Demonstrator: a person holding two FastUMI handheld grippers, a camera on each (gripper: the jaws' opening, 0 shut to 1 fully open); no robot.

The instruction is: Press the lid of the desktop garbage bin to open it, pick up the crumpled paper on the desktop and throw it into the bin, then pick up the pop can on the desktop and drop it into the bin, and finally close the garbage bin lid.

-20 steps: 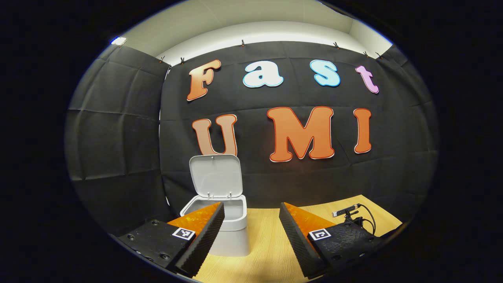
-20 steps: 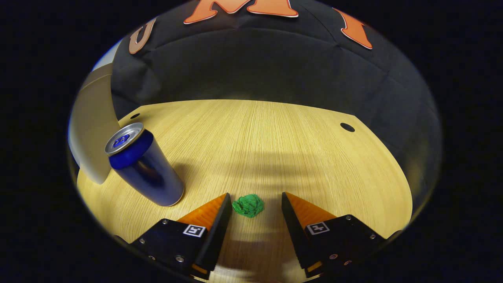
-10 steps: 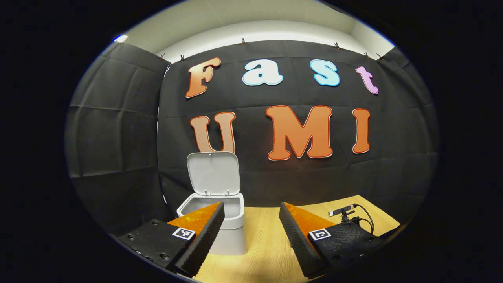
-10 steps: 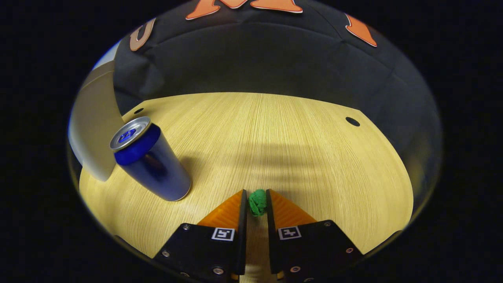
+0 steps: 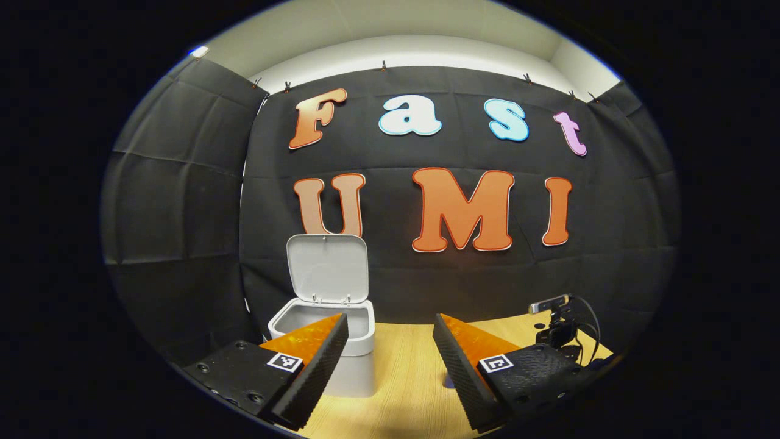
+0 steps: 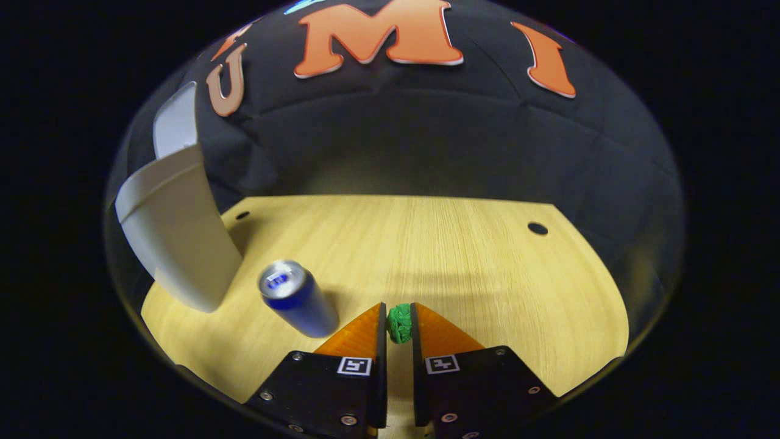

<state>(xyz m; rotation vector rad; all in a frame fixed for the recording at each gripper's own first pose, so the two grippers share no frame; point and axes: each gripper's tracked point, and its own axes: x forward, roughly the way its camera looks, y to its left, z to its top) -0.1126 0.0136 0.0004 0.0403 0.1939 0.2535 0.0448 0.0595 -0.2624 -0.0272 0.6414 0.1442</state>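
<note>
Lifted since a second ago, the right gripper (image 6: 399,324) pinches the paper (image 6: 400,323) above the table (image 6: 463,256). From left: bin (image 6: 177,244), lid (image 5: 328,268) upright, then the can (image 6: 297,298) standing upright. The left gripper (image 5: 390,347) hangs wide open, empty, facing the bin.

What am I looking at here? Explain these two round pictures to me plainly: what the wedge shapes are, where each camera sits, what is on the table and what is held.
No robot: a person holds a two-finger gripper in each hand, and a wide-angle camera rides on each, looking along its fingers.

In the left gripper view, the left gripper is open and holds nothing. Ahead of it the white garbage bin stands on the wooden table with its lid up. A small camera on a stand sits at the right.

In the right gripper view, the right gripper is shut on the green crumpled paper. The blue pop can stands to its left, near the bin.
</note>
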